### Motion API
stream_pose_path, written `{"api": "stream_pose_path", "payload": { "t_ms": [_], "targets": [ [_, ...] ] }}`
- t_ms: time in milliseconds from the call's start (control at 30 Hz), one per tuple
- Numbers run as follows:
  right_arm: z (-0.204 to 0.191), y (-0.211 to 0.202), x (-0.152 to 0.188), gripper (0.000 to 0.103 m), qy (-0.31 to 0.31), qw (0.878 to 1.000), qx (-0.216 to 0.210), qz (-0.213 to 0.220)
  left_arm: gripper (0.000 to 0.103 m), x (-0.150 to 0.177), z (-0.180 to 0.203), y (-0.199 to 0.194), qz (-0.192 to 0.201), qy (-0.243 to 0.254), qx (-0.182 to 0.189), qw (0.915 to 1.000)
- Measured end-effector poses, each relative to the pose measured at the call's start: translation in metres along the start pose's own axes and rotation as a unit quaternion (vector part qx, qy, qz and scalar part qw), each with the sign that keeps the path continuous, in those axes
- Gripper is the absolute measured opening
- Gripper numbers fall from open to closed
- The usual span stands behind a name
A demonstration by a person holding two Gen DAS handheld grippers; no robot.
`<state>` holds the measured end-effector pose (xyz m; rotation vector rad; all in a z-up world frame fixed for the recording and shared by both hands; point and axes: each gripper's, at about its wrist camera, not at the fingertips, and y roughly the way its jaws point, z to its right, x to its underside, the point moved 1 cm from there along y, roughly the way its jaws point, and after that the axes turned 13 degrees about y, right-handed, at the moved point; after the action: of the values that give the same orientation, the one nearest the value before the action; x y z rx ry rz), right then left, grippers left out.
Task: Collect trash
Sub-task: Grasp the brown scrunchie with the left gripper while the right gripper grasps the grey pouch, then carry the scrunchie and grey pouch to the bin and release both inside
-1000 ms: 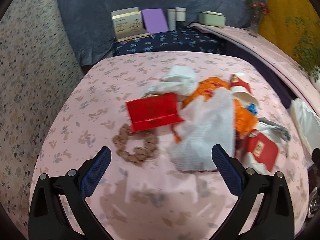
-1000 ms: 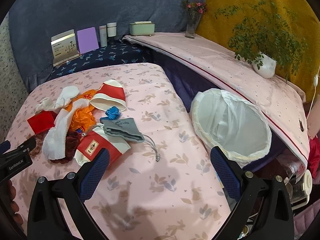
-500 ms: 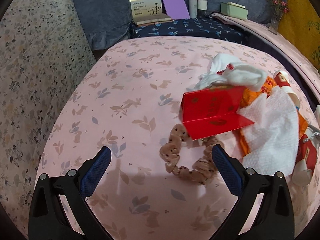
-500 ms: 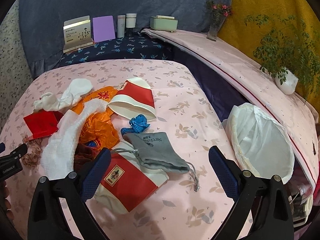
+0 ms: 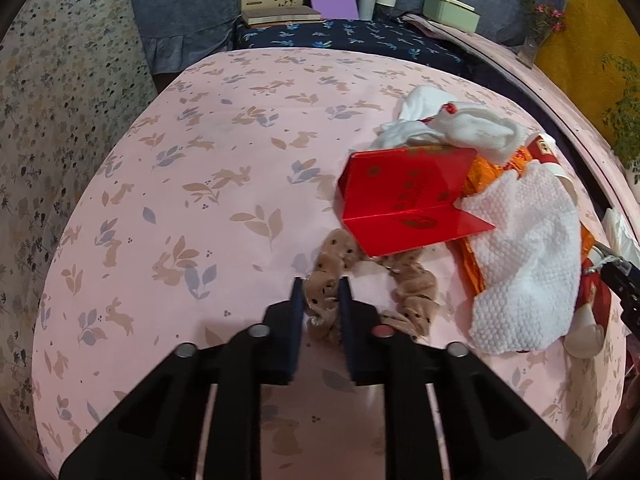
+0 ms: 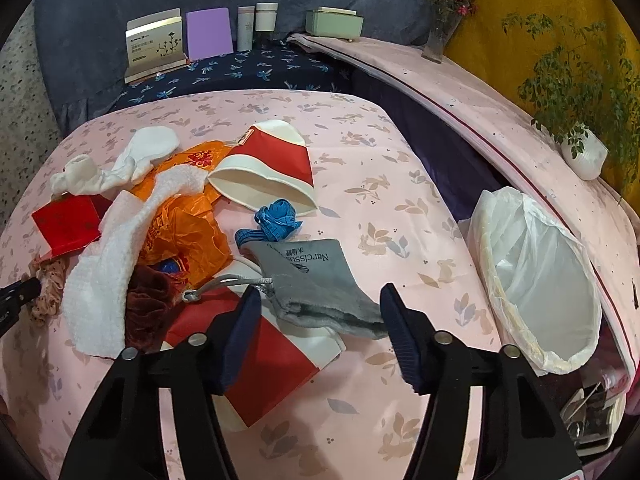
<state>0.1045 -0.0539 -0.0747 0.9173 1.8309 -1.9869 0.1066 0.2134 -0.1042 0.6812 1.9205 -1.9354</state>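
A pile of trash lies on the pink rabbit-print table (image 5: 208, 200). My left gripper (image 5: 320, 286) is shut on the near loop of a tan dotted scrunchie (image 5: 412, 292), which lies partly under a red folded envelope (image 5: 404, 200). A white textured cloth (image 5: 528, 256) and white socks (image 5: 460, 124) lie to the right. My right gripper (image 6: 318, 304) is open, its fingers either side of a grey drawstring pouch (image 6: 312, 276) that lies on a red and white paper bag (image 6: 260, 356). A red and white paper cup (image 6: 268, 168), blue ribbon (image 6: 276, 220) and orange plastic bag (image 6: 180, 232) lie beyond.
A bin lined with a white bag (image 6: 536, 280) stands off the table's right edge. A raised pink shelf (image 6: 500, 120) holds a potted plant (image 6: 580, 152) and a flower vase (image 6: 440, 36). Boxes and bottles (image 6: 216, 36) stand on the dark blue ledge at the back.
My left gripper has moved down onto the scrunchie and closed on it. My right gripper has moved in over the grey pouch and narrowed its opening.
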Motion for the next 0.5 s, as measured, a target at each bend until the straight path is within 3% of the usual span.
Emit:
{"api": "stream_pose_path", "payload": {
  "t_ms": [33, 200, 500],
  "targets": [
    [0.001, 0.000, 0.000, 0.041, 0.002, 1.000, -0.004, -0.001, 0.012, 0.000, 0.002, -0.002, 0.003, 0.001, 0.002, 1.0000],
    [0.006, -0.007, -0.002, 0.018, 0.006, 1.000, -0.010, 0.000, 0.009, 0.002, 0.013, -0.020, 0.023, 0.009, 0.005, 0.9997],
    [0.028, -0.041, -0.012, 0.012, 0.036, 0.999, -0.023, 0.034, 0.007, 0.001, 0.041, -0.064, 0.059, 0.026, 0.026, 0.9976]
  ]
}}
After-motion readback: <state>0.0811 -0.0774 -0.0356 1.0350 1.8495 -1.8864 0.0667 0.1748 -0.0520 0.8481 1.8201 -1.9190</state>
